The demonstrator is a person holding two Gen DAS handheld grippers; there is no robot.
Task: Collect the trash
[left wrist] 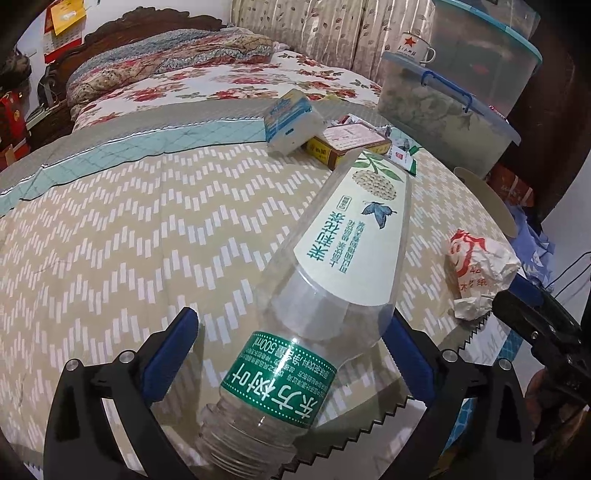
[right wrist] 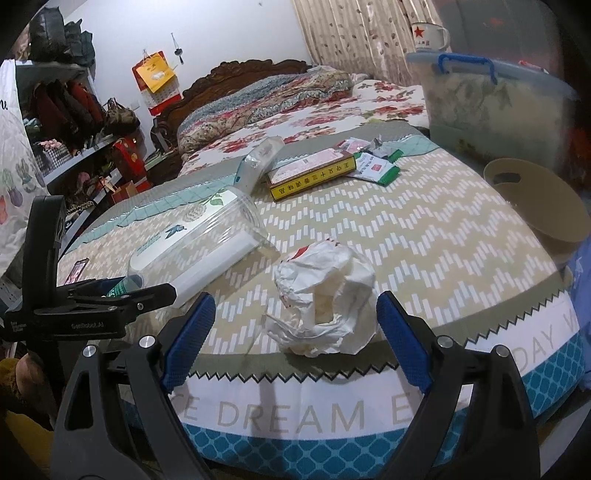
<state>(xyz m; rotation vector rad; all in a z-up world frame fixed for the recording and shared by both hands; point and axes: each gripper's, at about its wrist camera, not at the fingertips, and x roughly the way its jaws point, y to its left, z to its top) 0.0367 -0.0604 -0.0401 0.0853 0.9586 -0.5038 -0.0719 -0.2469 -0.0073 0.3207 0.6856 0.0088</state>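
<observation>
An empty clear plastic bottle (left wrist: 332, 258) with a white and green label lies on the patterned bed cover, its capless neck toward me. My left gripper (left wrist: 293, 317) is open around the bottle's shoulder; a gap shows beside the left pad, and the right pad sits close against the bottle. A crumpled white paper wrapper (right wrist: 325, 295) with red print rests near the bed's front edge. My right gripper (right wrist: 295, 299) stands open around it, with a gap on each side. In the right wrist view the bottle (right wrist: 199, 240) lies left of the wrapper.
A tan bin (right wrist: 546, 206) stands at the bed's right edge. Farther back lie a yellow box (right wrist: 314, 177), a tissue pack (right wrist: 258, 162) and a green packet (right wrist: 376, 166). Clear lidded storage tubs (right wrist: 491, 99) with a mug (right wrist: 428, 35) on top stand behind.
</observation>
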